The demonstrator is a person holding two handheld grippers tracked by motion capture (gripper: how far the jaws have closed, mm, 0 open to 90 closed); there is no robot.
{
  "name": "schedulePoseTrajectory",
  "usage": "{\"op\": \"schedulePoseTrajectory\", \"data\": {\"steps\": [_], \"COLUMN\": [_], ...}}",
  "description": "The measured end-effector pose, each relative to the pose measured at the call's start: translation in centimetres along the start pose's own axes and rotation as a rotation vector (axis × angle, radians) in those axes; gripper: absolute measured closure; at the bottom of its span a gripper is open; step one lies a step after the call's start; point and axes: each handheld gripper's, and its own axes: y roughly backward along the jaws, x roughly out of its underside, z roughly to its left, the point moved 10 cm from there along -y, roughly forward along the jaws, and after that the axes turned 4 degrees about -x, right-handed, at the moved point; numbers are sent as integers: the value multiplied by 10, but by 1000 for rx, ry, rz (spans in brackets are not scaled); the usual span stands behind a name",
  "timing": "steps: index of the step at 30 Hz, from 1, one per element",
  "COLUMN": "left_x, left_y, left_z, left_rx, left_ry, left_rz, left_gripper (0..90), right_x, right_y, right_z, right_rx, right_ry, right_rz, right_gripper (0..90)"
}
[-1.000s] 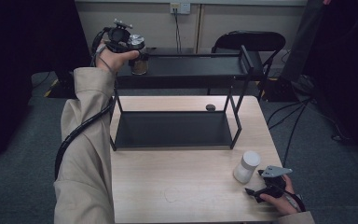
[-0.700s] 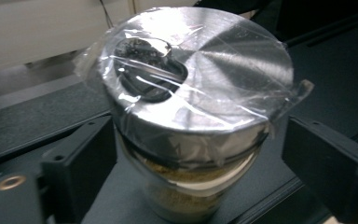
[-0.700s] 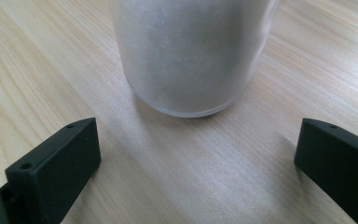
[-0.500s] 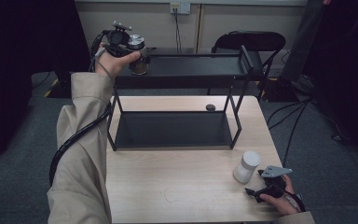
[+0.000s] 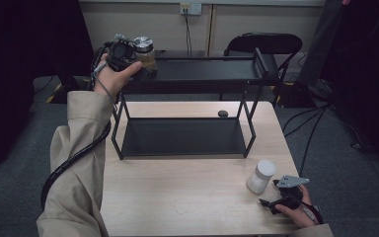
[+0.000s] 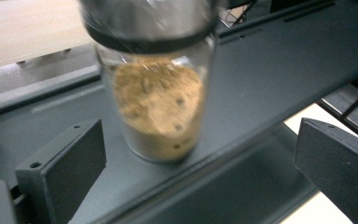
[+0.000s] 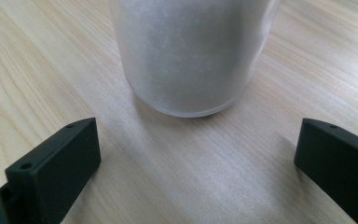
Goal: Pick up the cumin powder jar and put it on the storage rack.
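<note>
Sitting on rack top shelf: glass jar (image 6: pixel 156 100) with metal lid and tan powder, upright at the left end of the black two-tier rack (image 5: pixel 202 74)
left gripper (image 5: pixel 123 52): raised to the rack's top shelf, just beside the jar; jaws spread wide, jar stands ahead of the gap, not touched (left gripper view is blurred)
left hand (image 5: pixel 112 74): wrapped round the gripper, beige sleeve, cable trailing down the arm
white bottle (image 5: pixel 261 176): upright on wooden table (image 5: pixel 177 197), in front of the rack's right end
right gripper (image 5: pixel 281 195): low on the table, just in front of the bottle; jaws apart, bottle clear of both
small dark object (image 5: pixel 222 113): on table behind the rack's lower shelf, too small to identify
</note>
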Motion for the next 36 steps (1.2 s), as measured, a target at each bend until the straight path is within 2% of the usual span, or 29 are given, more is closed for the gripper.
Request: {"op": "schedulePoseTrajectory", "data": {"steps": [3,10,16,25,32,36], "left_x": [7,31,56,94,122,143], "left_y": [2,10,15,19,14,11], "left_z": [-4,-13,-16,-21,-27,-33], "left_rx": [3,53,99,128,124,110], "left_ry": [-4,-23,-12,14,-1,-7], "left_rz": [-2,-28,-58,-89,-67,-70], "left_gripper": [20,17,10,9,9,9], "right_x": [0,0,0,0,0,0], "right_y": [0,0,0,0,0,0], "right_z": [0,0,0,0,0,0], "right_rx": [0,0,0,0,0,0], "right_ry": [0,0,0,1,0,1], "right_rz": [0,0,0,0,0,0], "right_gripper": [0,0,0,0,0,0]}}
